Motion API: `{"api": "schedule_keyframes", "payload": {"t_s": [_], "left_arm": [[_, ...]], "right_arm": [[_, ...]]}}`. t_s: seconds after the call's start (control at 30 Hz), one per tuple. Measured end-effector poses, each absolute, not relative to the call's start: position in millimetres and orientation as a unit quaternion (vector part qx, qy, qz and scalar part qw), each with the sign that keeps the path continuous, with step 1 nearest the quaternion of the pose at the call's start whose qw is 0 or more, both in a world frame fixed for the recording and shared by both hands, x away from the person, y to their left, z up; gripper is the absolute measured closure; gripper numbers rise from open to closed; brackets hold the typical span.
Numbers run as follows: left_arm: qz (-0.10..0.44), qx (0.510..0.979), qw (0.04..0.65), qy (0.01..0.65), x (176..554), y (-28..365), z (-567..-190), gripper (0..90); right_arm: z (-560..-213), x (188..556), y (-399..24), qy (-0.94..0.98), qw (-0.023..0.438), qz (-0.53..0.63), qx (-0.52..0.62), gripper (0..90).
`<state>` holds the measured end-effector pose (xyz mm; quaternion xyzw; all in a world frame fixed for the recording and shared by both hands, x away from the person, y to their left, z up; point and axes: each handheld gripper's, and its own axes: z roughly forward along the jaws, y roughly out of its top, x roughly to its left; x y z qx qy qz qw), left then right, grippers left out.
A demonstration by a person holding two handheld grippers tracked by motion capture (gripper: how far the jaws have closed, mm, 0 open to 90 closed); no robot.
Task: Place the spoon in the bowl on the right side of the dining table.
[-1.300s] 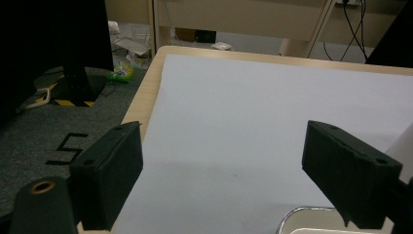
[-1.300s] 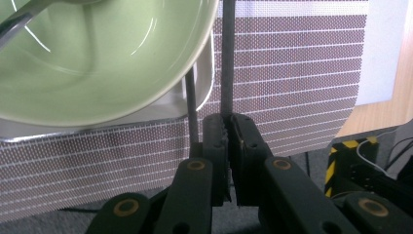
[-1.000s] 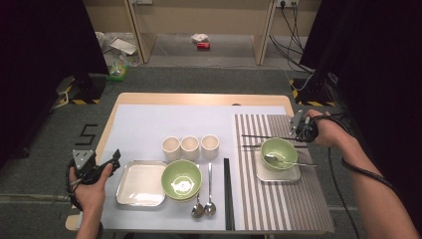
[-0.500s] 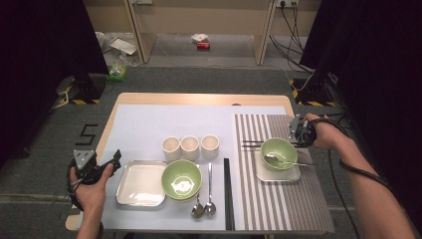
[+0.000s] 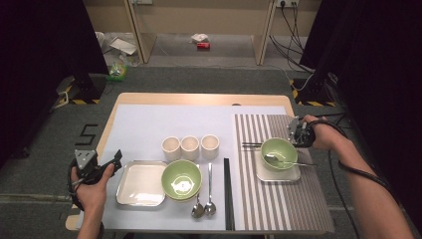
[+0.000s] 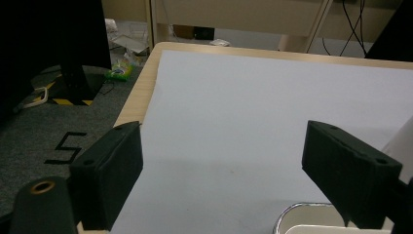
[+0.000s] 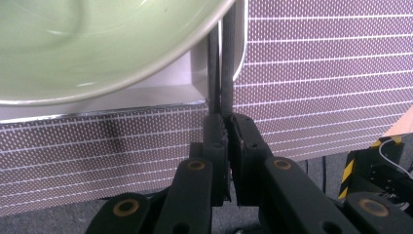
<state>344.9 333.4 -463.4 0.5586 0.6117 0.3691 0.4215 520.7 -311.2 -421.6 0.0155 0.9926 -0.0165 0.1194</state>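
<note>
On the striped mat a green bowl with a spoon in it stands on a small silver tray. My right gripper is just right of that bowl, shut on a pair of black chopsticks that run left behind the bowl. In the right gripper view the jaws pinch the chopsticks, which pass under the bowl's rim and over the tray's corner. My left gripper is held open at the table's left edge, its jaws wide over the white mat with nothing between them.
On the white mat stand three cream cups, a second green bowl, a square silver tray, two spoons and another pair of black chopsticks. The tray's corner shows below the left jaws.
My right gripper has shifted slightly toward the table's near side with the chopsticks, closer to the bowl. The left hand has stayed put.
</note>
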Motion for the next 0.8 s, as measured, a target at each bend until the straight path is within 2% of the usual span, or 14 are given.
{"api": "schedule_keyframes", "payload": {"t_s": [0.8], "left_arm": [[0.368, 0.561, 0.421, 0.611, 345.4, 332.7, -463.5, 14.0]], "right_arm": [[-423.3, 520.8, -311.1, 0.993, 0.113, -0.021, 0.012, 85.8]]}}
